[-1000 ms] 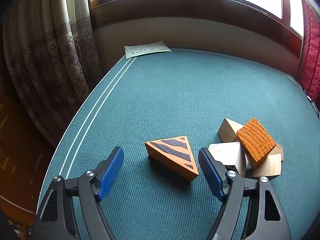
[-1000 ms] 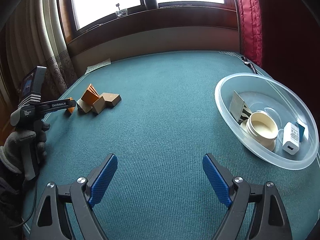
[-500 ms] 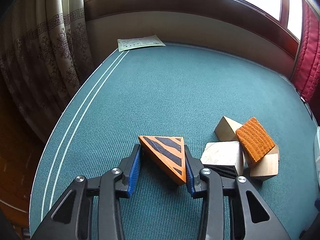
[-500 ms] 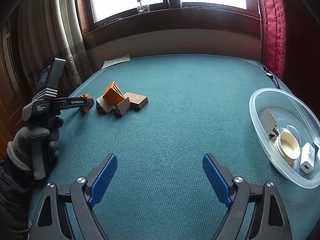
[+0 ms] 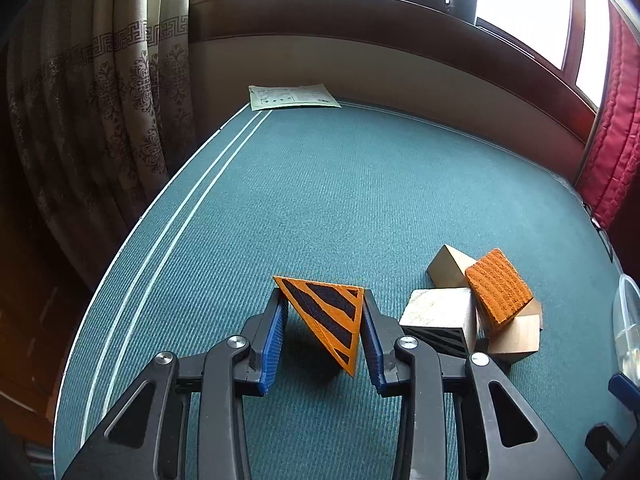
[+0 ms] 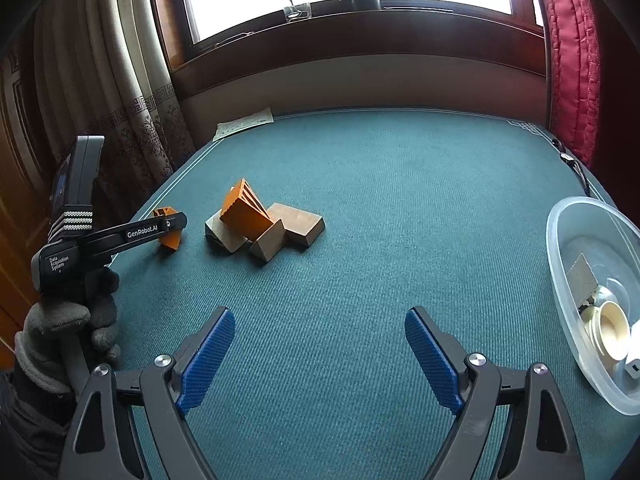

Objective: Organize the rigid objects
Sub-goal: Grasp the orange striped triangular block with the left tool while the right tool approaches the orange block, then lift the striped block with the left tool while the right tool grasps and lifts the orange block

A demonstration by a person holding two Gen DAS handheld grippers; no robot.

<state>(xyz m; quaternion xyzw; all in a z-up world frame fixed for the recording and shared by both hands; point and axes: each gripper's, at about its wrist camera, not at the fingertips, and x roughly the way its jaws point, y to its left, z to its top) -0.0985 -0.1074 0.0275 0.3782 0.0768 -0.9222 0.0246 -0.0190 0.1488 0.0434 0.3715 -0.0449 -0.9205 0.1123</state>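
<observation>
My left gripper (image 5: 323, 332) is shut on an orange triangular block with black stripes (image 5: 328, 316) and holds it tilted, just above the teal table. In the right wrist view the same block (image 6: 168, 232) shows orange at the tip of the left gripper (image 6: 172, 226). To its right lies a pile of wooden blocks (image 5: 480, 308), with an orange ribbed block (image 5: 498, 286) leaning on top; the pile also shows in the right wrist view (image 6: 264, 224). My right gripper (image 6: 318, 356) is open and empty over bare table.
A clear plastic bowl (image 6: 560, 264) at the right edge holds a cream lid, a small white box and a pale block. A paper sheet (image 5: 292, 96) lies at the far edge. Curtains hang left; a window sill runs behind the table (image 6: 400, 200).
My left gripper closed on the striped triangular block and lifted and tilted it. The right gripper's view has swung left, so the bowl now sits at the right edge.
</observation>
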